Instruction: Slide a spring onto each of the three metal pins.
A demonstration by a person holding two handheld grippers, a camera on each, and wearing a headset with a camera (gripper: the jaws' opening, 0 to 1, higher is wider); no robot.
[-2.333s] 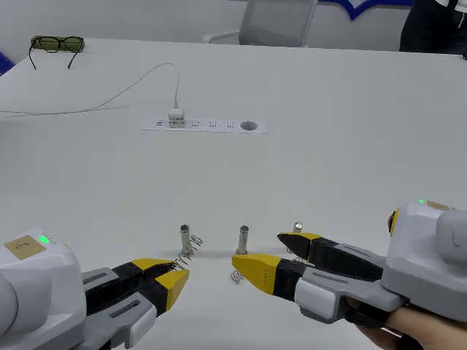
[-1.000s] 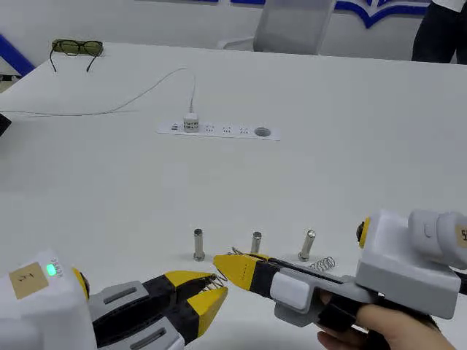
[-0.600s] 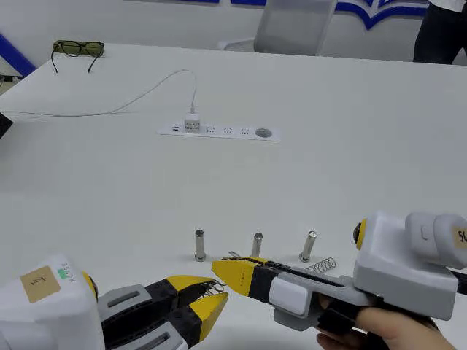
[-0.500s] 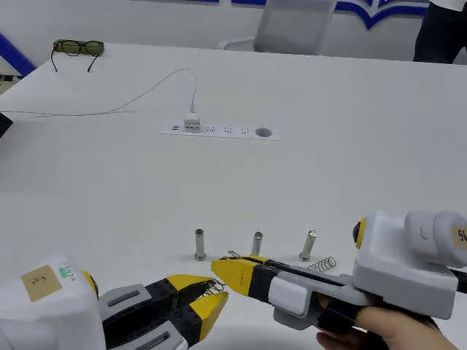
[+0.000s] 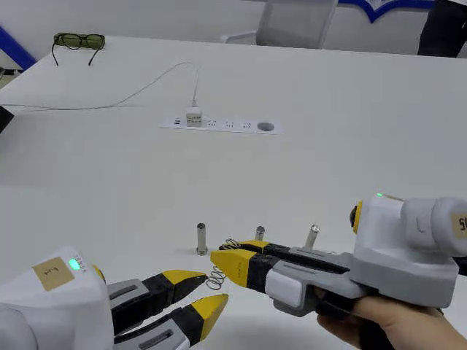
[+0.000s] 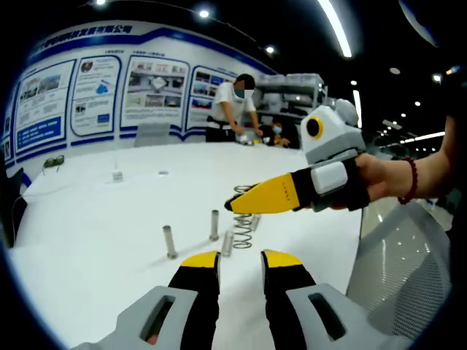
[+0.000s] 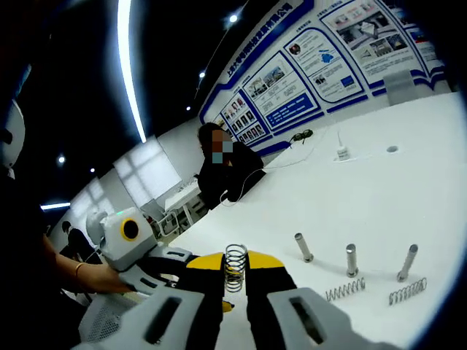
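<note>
**Q:** How far had you gotten?

**A:** Nowhere yet, tbh. All three pins (image 7: 351, 259) stood bare. My right gripper (image 5: 226, 254) was clamped on one spring (image 7: 233, 266), held just in front of the middle pin (image 5: 260, 233). Two loose springs (image 7: 344, 292) lay on the table (image 5: 328, 168), one just beside that pin, one past it. My left gripper (image 6: 241, 257) was parted and held nothing.

**Q:** Anything in the way?

**A:** Not that I saw. The power strip (image 5: 219, 125) and glasses (image 5: 79, 40) sat well behind that pin.

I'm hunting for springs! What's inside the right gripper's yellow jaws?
A spring, squeezed in the right gripper. Its ends stick out above and below; the jaws cover its squeezed middle.
</note>
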